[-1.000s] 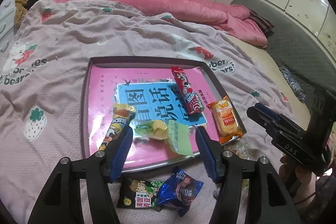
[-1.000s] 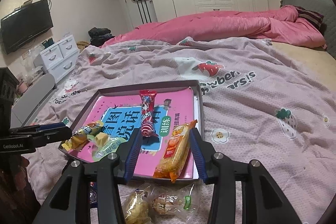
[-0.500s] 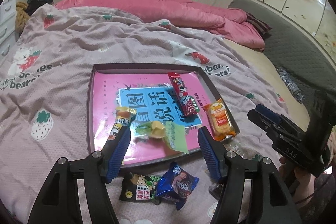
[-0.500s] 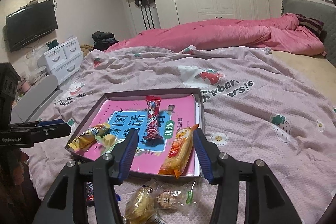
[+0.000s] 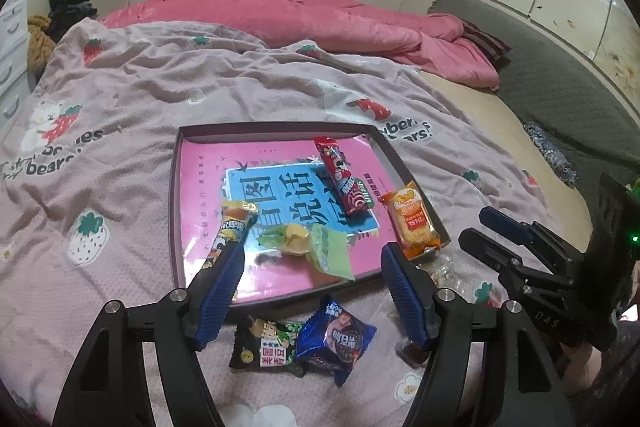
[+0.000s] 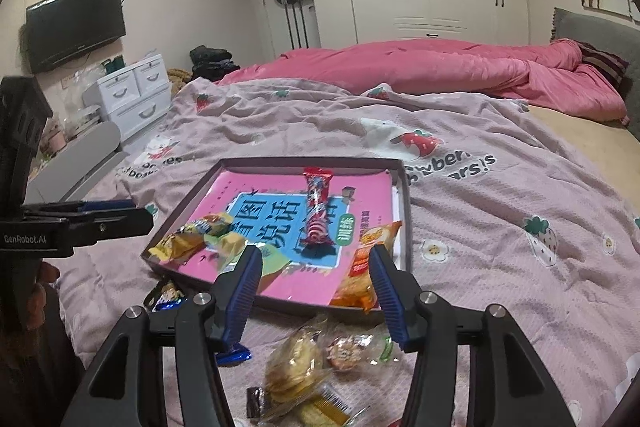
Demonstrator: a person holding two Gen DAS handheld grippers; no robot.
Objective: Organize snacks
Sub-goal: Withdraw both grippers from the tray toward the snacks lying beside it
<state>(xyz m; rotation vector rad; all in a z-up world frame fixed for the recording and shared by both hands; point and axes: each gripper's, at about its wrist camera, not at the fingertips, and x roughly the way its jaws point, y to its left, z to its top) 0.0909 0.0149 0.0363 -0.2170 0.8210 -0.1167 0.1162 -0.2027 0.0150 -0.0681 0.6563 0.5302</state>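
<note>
A shallow dark tray [image 5: 174,195] with a pink book cover inside lies on the bed. In it are a red candy bar [image 5: 341,177], an orange cracker pack [image 5: 410,219] on the right rim, a green-yellow packet [image 5: 308,243] and a yellow bar [image 5: 230,227]. In front of the tray lie a black-green packet [image 5: 266,347] and a blue packet [image 5: 335,339]. My left gripper [image 5: 310,283] is open and empty above the tray's near edge. My right gripper [image 6: 314,279] is open and empty above clear cookie packets [image 6: 316,359]; the tray [image 6: 406,195] lies beyond.
The bed has a pale purple strawberry sheet [image 5: 132,95] and a pink duvet [image 5: 320,23] at the back. A grey headboard [image 5: 560,87] is at the right. White drawers [image 6: 132,93] and a wall TV [image 6: 74,25] stand at the left.
Both grippers have drawn back and risen a little from the tray, so more of the bed and the front packets show. Both stay open; no snack has moved.
</note>
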